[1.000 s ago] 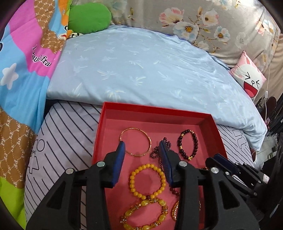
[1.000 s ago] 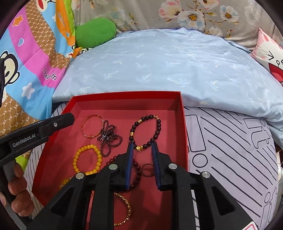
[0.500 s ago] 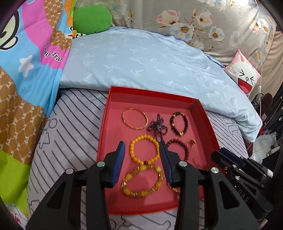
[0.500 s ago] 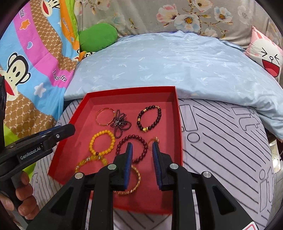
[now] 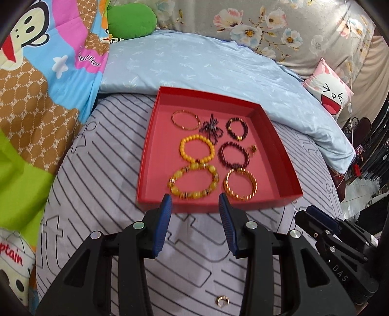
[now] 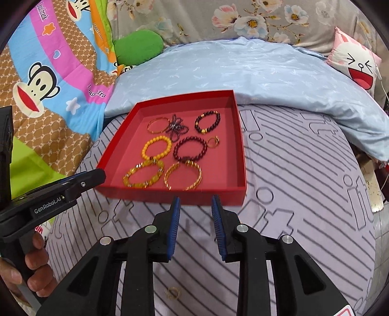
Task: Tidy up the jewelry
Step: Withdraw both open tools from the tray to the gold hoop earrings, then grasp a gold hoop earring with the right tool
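Striped lilac sheet (image 5: pixel 102 184) covers the bed, w/ a pale blue quilt (image 5: pixel 218 73) bunched behind, a cartoon monkey blanket (image 6: pixel 48 80) at left, a green cushion (image 5: pixel 131 21) and a laughing-face pillow (image 6: pixel 355 63) further back. Red tray (image 5: pixel 277 145) sits on the sheet just beyond both grippers, holding the jewelry in rough rows: thin gold bangle (image 5: pixel 186 120), dark bead tangle (image 5: pixel 211 127), dark bead bracelet (image 5: pixel 237 128), yellow bead bracelet (image 5: pixel 197 149), maroon bracelet (image 5: pixel 233 154) w/ a small gold ring (image 6: pixel 214 142) just beside it, chunky amber bracelet (image 5: pixel 193 182) and wide gold bangle (image 5: pixel 240 184). Beads are soft w/ blur, so clasps and fine detail can't be made out; several pieces touch or overlap at the edges. Left gripper (image 5: pixel 194 206) hangs over bare sheet near the tray's front wall, jaws apart, nothing between them. Right gripper (image 6: pixel 194 206) is likewise short of the tray, jaws opening w/ nothing in the gap. A second small gold ring (image 5: pixel 222 301) lies on the sheet outside the tray, low in frame btwn the left gripper's arms, partly blurred. Left hand (image 6: pixel 29 267) shows only as fingers round the handle, cut off by the frame edge. Right edge of the left view is dark clutter, not readable.
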### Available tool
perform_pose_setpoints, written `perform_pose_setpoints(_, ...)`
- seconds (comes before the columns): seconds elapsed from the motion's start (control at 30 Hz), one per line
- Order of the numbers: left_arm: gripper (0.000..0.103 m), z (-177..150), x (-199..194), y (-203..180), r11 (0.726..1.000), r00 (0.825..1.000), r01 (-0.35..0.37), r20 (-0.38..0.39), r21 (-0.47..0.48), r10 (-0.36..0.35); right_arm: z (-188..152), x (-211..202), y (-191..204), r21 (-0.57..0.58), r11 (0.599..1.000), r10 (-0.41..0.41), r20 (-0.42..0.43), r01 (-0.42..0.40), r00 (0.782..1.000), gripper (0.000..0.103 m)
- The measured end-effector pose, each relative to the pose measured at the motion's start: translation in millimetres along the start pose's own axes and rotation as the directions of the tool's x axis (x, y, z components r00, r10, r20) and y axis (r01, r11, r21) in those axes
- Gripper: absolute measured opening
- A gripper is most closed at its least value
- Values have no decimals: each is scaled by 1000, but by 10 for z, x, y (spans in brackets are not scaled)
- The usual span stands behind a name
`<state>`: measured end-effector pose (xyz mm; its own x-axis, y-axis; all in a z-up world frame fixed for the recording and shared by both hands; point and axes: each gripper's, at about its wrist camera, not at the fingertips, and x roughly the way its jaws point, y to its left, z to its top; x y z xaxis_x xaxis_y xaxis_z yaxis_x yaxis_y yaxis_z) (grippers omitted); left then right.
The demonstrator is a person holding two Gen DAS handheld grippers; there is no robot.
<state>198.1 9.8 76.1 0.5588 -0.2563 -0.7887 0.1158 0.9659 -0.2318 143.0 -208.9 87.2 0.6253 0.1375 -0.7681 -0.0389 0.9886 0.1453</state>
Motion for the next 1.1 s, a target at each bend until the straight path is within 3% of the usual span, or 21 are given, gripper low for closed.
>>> perform_pose_setpoints(0.57, 38, -580, -125, -107, 1000, 998, -15, -60, 17, 16, -547, -158, 89, -3, 1000, 25, -45, -25, 999, 27)
perform_pose_setpoints(0.73, 48, -799, -132, -70, 999, 996, -37, -82, 28, 39, -753, -96, 102, -12, 1000, 20, -78, -21, 997, 27)
perform_pose_setpoints(1.1, 48, -1146, -101, 35, 998, 988, -57, -144, 24, 60, -993, 67, 175, -27, 999, 24, -139, -28, 990, 27)
